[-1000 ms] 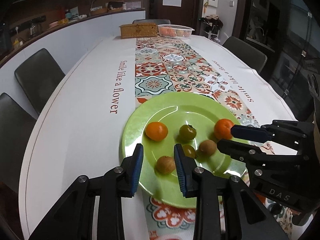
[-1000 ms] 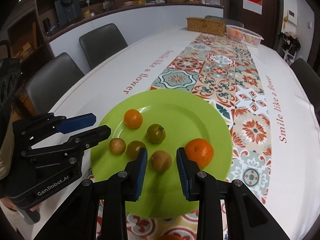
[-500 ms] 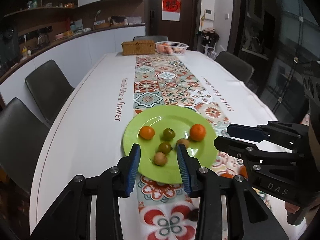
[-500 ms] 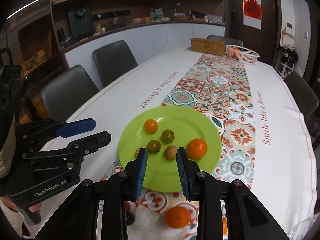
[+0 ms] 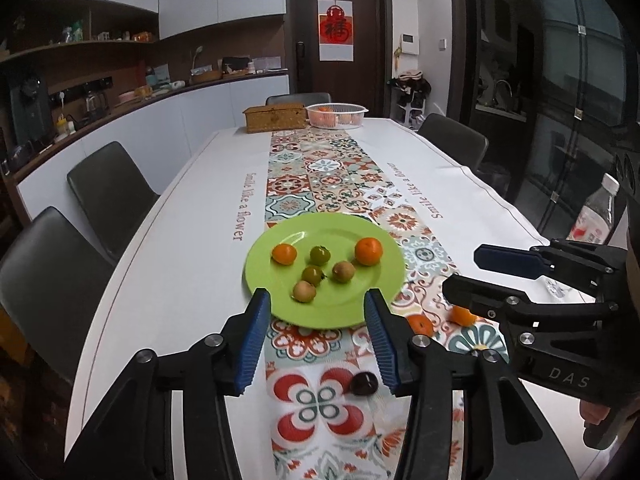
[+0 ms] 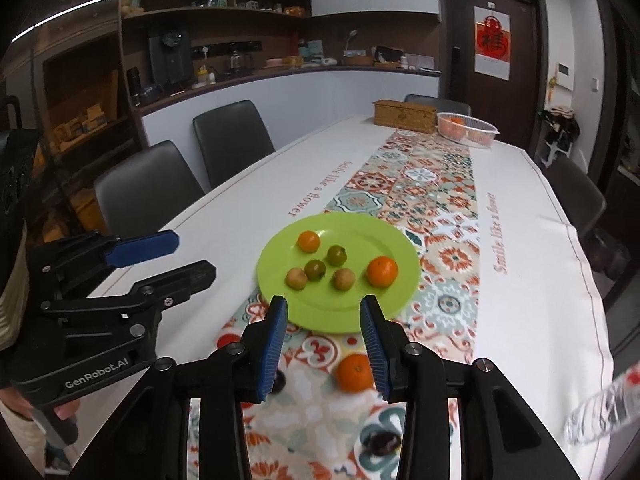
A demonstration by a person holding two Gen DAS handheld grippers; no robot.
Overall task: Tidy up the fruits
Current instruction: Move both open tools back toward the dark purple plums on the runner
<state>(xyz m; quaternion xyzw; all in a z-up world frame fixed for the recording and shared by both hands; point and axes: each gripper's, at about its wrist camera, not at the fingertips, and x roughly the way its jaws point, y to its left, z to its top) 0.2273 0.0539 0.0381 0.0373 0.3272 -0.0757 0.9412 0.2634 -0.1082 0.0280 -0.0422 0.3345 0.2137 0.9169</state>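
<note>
A green plate [image 5: 352,316] [image 6: 404,248] on the patterned runner holds several fruits: a large orange [image 5: 368,251] [image 6: 382,271], a small orange [image 5: 284,253] [image 6: 308,241], two green fruits and two brownish ones. Loose on the runner lie an orange [image 6: 353,372] [image 5: 420,325], another orange [image 5: 462,315] and a dark fruit [image 5: 364,383] [image 6: 382,442]. My left gripper [image 5: 316,340] is open and empty, above the table short of the plate. My right gripper [image 6: 323,344] is open and empty, also short of the plate.
A wicker box [image 5: 274,117] and a white basket of fruit [image 5: 337,114] stand at the table's far end. A plastic bottle [image 5: 592,216] [image 6: 604,408] stands at the right edge. Grey chairs [image 5: 108,192] line both sides.
Both grippers have pulled back and up from the plate and opened wider. The loose oranges and dark fruit on the runner have come into view.
</note>
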